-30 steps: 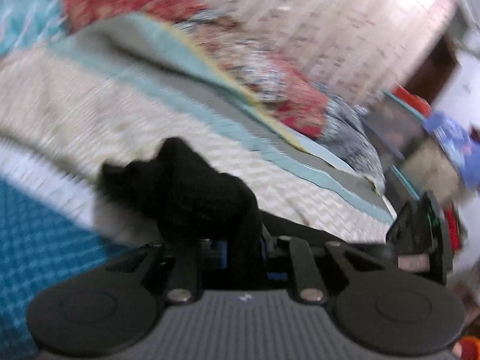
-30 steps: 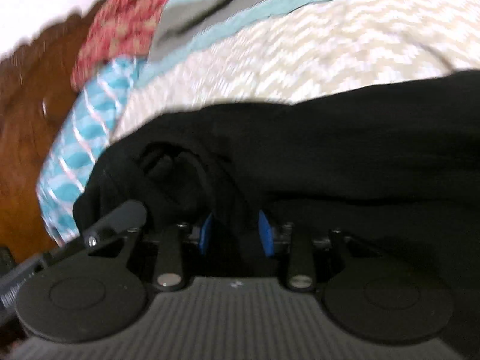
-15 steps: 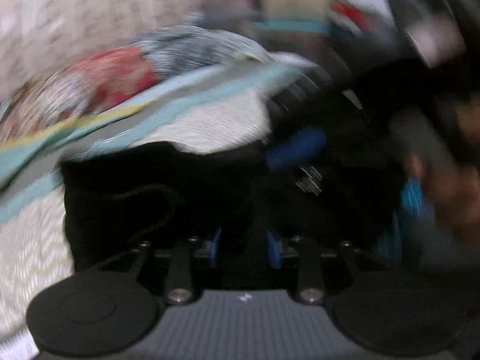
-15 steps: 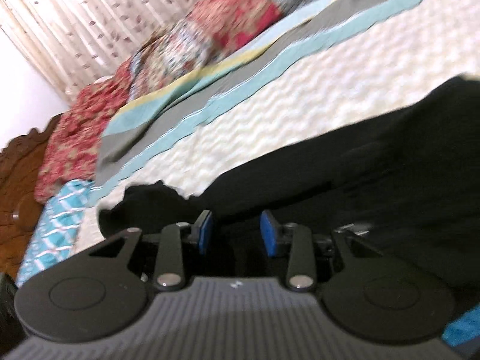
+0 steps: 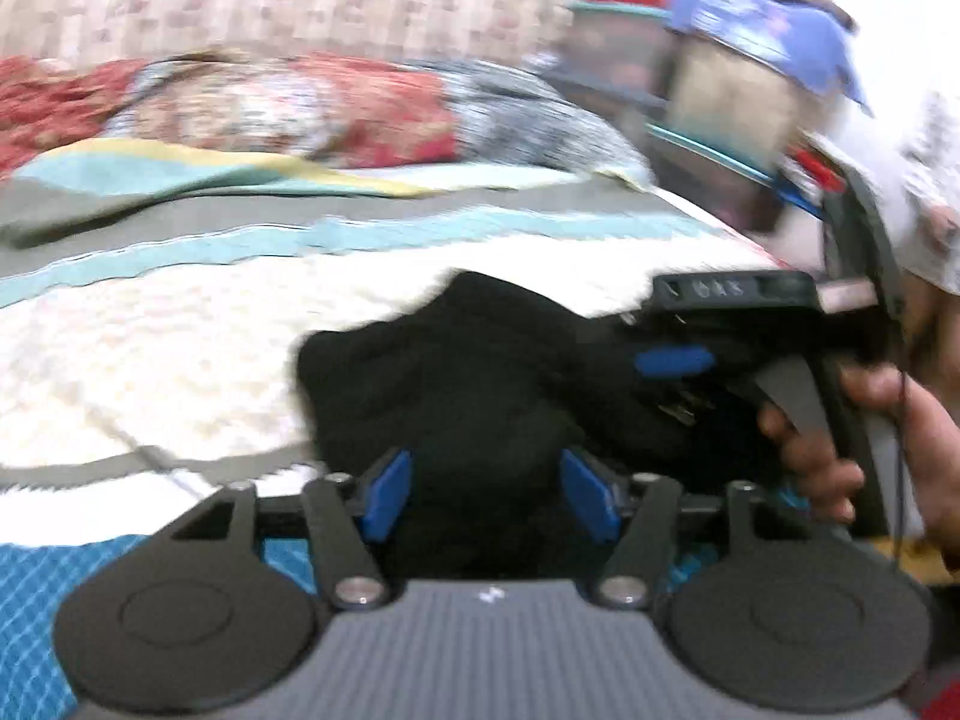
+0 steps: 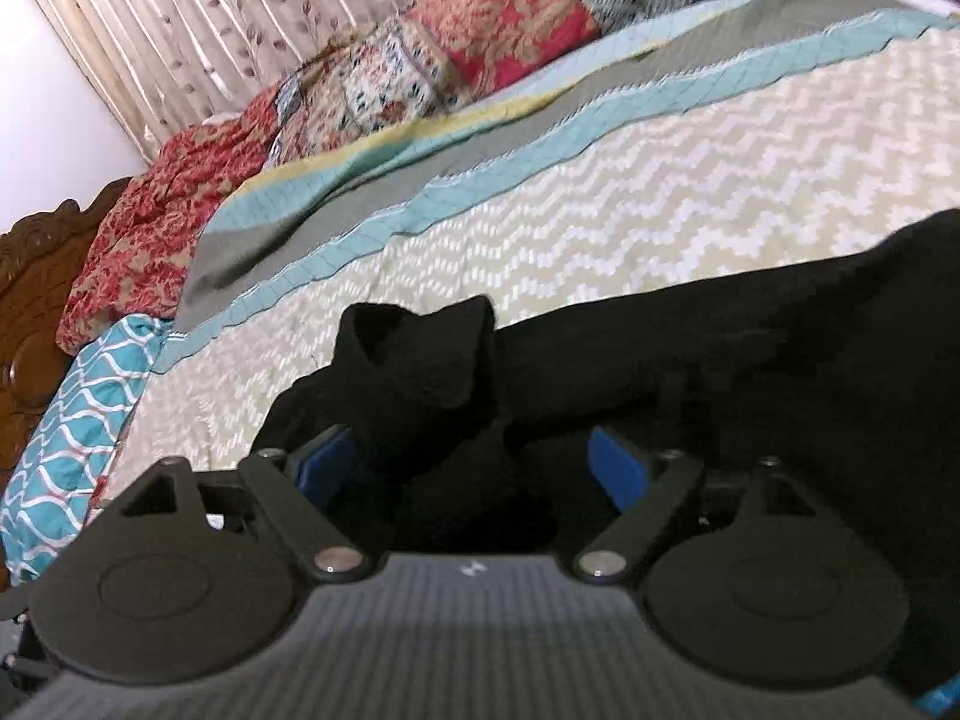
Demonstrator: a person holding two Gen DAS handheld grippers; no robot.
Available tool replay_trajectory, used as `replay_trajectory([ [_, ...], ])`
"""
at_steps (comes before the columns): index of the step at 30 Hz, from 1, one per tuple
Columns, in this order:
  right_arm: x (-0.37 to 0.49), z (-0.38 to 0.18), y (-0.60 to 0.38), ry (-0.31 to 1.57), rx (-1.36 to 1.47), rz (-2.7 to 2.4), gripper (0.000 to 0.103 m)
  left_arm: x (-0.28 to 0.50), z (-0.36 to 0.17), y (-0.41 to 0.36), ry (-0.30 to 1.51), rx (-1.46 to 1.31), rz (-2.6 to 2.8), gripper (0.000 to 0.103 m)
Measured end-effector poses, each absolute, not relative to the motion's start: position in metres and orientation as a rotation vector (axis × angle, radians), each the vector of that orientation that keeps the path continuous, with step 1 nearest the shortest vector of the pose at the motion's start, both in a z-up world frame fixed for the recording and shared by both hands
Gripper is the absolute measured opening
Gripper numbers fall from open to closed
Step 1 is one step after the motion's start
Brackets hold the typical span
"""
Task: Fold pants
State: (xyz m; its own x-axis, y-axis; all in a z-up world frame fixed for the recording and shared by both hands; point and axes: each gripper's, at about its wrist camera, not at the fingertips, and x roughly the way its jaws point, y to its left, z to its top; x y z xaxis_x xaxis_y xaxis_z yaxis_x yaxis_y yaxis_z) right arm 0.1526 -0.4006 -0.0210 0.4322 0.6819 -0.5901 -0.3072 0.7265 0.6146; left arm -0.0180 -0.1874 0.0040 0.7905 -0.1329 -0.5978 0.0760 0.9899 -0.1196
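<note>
Pants [image 5: 480, 372]: black, bunched on the cream zigzag part of the bedspread [image 5: 150, 348]; spread wider toward the right in the right wrist view [image 6: 720, 348].
Left gripper [image 5: 486, 498]: jaws apart, blue pads [image 5: 387, 492] on either side of a mound of the black cloth; cloth between them, no pad seen pressing on it.
Right gripper [image 6: 474, 468]: jaws wide apart, blue pads [image 6: 618, 468] flanking a dark fold of the pants; fold lying in the gap, touching neither pad clearly.
Raised flap [image 6: 420, 354]: a turned-up end of the pants just beyond the right gripper, standing above the rest of the cloth.
Only in left wrist view: the right gripper [image 5: 678, 360] seen from the side, low on the pants, one blue pad showing; the right hand [image 5: 840, 438] wrapped round its handle; stacked boxes [image 5: 708, 72] and blue cloth beyond the bed edge, blurred.
Only in right wrist view: carved wooden headboard [image 6: 30, 300] at far left; teal wave-patterned pillow [image 6: 78, 438] beside it; pleated leaf-print curtain [image 6: 240, 18] behind.
Both views: red floral quilt [image 6: 498, 18] bunched along the far side of the bed, grey and teal stripes of the bedspread between it and the pants.
Sharpness: left wrist view smeared by blur, edges of the cloth soft.
</note>
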Motion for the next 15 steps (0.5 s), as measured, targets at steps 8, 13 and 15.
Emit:
replay_trajectory([
  [8,0.161,-0.012,-0.385,1.024,0.532,0.637,0.019,0.003,-0.021,-0.212,0.687,0.090,-0.112,0.020],
  [13,0.122,0.009,-0.424,0.991,0.603,0.622,0.019,-0.012,-0.011,-0.182,0.644,-0.028,-0.146,0.015],
  [15,0.114,-0.007,-0.421,1.037,0.555,0.584,0.025,-0.009,-0.015,-0.180,0.671,-0.040,-0.175,0.015],
])
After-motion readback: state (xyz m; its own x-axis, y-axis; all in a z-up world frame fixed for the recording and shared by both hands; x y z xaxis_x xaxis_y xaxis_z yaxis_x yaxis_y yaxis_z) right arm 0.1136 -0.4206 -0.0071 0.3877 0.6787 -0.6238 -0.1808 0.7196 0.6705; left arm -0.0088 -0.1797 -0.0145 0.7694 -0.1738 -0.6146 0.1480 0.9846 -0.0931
